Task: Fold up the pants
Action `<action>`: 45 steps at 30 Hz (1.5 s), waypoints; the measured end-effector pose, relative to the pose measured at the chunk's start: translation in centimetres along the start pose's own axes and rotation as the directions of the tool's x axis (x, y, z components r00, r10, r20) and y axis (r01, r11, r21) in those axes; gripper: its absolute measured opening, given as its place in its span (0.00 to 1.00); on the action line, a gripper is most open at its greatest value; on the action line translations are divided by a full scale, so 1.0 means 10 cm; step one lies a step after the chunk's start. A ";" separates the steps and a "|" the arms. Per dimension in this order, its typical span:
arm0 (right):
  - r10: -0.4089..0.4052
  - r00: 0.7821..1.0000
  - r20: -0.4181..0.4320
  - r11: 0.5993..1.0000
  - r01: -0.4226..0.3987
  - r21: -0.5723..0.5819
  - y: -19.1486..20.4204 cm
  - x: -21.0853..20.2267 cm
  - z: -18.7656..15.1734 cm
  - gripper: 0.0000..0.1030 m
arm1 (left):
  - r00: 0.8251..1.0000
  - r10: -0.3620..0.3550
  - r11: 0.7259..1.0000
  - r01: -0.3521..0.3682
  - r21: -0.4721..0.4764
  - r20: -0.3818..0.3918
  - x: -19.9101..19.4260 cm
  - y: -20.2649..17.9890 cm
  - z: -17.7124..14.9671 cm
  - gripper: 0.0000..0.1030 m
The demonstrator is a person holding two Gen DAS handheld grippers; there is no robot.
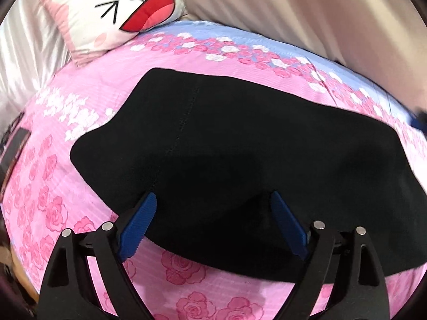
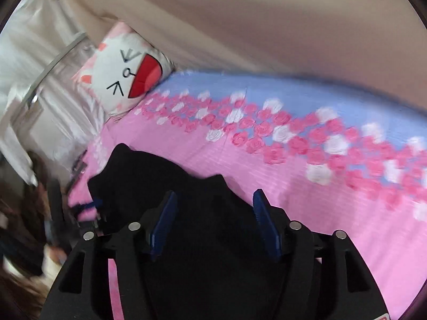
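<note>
Black pants (image 1: 226, 160) lie spread flat on a pink rose-print bedsheet (image 1: 53, 200). My left gripper (image 1: 213, 200) is open, its blue pads just above the near edge of the pants, holding nothing. In the right wrist view the pants (image 2: 149, 176) lie bunched at one end under my right gripper (image 2: 214, 200). That gripper is open, with black cloth between and below its blue pads (image 2: 264, 224). The left gripper's blue tip (image 2: 93, 204) shows at the pants' far left edge.
A white and pink cat-face pillow (image 1: 117, 13) leans at the head of the bed, also in the right wrist view (image 2: 125, 77). A beige curtain (image 1: 293, 5) hangs behind the bed. The sheet turns blue (image 2: 280, 93) along the far side. Dark objects (image 1: 13, 144) sit at the left edge.
</note>
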State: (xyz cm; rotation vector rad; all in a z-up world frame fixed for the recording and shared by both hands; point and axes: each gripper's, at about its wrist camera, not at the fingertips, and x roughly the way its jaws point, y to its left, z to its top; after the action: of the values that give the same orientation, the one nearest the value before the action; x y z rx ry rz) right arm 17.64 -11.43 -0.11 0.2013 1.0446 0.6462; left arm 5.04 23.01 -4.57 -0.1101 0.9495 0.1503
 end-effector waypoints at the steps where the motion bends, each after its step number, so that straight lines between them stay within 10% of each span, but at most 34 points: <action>1: 0.009 1.000 -0.026 1.000 -0.008 0.026 0.00 0.13 0.06 0.58 | 1.000 -0.013 1.000 0.013 0.003 0.011 -0.05 -0.01 -0.01 0.83; 8: 0.213 0.944 -0.253 0.977 -0.204 0.061 0.17 0.51 -0.23 0.59 | 0.949 -0.300 0.954 0.298 0.033 0.092 -0.42 -0.24 0.14 0.89; 12: 0.199 0.929 -0.312 0.977 -0.213 -0.010 0.36 0.54 -0.40 0.59 | 0.959 -0.283 0.955 0.281 0.091 0.013 -0.11 -0.49 0.11 0.89; 21: 0.460 0.843 -0.278 0.874 -0.376 0.308 -0.28 1.03 0.00 0.65 | 0.976 -0.215 0.962 0.208 0.176 0.022 -0.01 -0.60 -0.14 0.89; 25: 0.466 0.863 -0.196 0.872 -0.409 0.269 -0.23 0.92 0.26 0.22 | 0.984 -0.175 0.964 0.163 0.209 0.042 0.01 -0.69 -0.18 0.93; 29: 0.162 0.976 -0.147 0.975 -0.135 0.175 -0.36 0.94 0.47 0.18 | 0.990 -0.135 0.968 0.121 0.218 0.049 0.04 -0.78 -0.17 0.95; 31: 0.093 0.993 -0.068 0.985 -0.082 0.152 -0.35 0.76 0.48 0.22 | 0.987 -0.152 0.970 0.139 0.201 0.051 0.04 -0.74 -0.16 0.95; 39: 0.166 0.981 -0.097 0.973 -0.179 -0.147 0.55 0.54 -0.23 0.21 | 0.987 -0.150 0.972 0.137 0.192 0.056 0.06 -0.73 -0.14 0.95; 42: -0.049 0.994 -0.095 0.986 0.033 -0.165 0.36 0.99 -0.17 0.00 | 0.986 -0.157 0.972 0.143 0.187 0.060 0.06 -0.72 -0.14 0.95; 45: 0.001 0.999 -0.052 1.000 -0.001 -0.001 0.13 0.99 -0.03 0.00 | 0.981 -0.181 0.972 0.168 0.163 0.067 0.05 -0.66 -0.13 0.95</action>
State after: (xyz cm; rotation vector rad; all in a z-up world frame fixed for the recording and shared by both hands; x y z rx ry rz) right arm 20.17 -4.71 -6.99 0.1852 1.0939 0.6561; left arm 5.46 16.31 -5.59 -0.0417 0.8628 -0.0820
